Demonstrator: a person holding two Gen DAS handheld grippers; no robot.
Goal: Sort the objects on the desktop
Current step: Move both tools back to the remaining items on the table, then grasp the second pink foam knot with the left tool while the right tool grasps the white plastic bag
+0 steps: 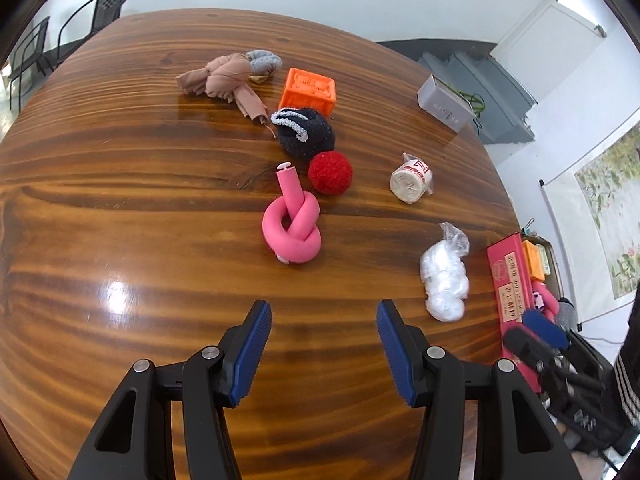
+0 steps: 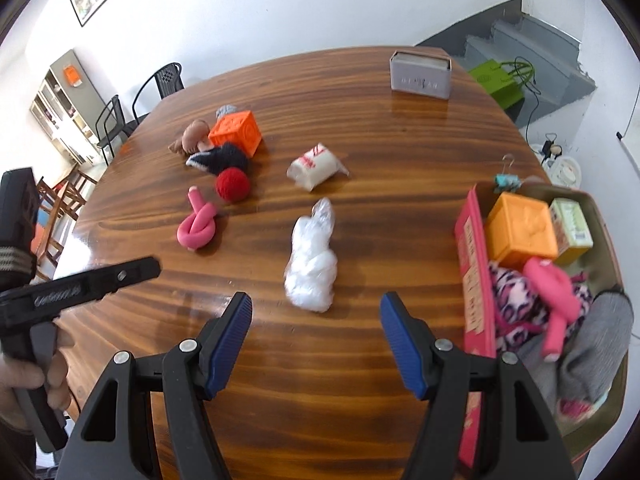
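Loose objects lie on the wooden table (image 1: 120,184): a knotted pink foam tube (image 1: 291,222), a red yarn ball (image 1: 330,172), a dark knitted item (image 1: 305,132), an orange cube (image 1: 309,91), a brown cloth (image 1: 228,78), a wrapped roll (image 1: 412,178) and a crumpled white plastic bag (image 2: 311,264). My left gripper (image 1: 324,310) hovers open over bare wood, short of the pink tube. My right gripper (image 2: 316,304) is open just short of the white bag, nothing between its fingers. A tray (image 2: 600,208) at the right holds an orange block, a pink box and soft items.
A grey box (image 2: 421,76) stands at the table's far edge. Black chairs (image 1: 96,16) sit beyond the far left corner. A green bag (image 2: 498,78) and grey stairs lie behind the table. A hand (image 2: 24,376) holds the left tool at the table's left edge.
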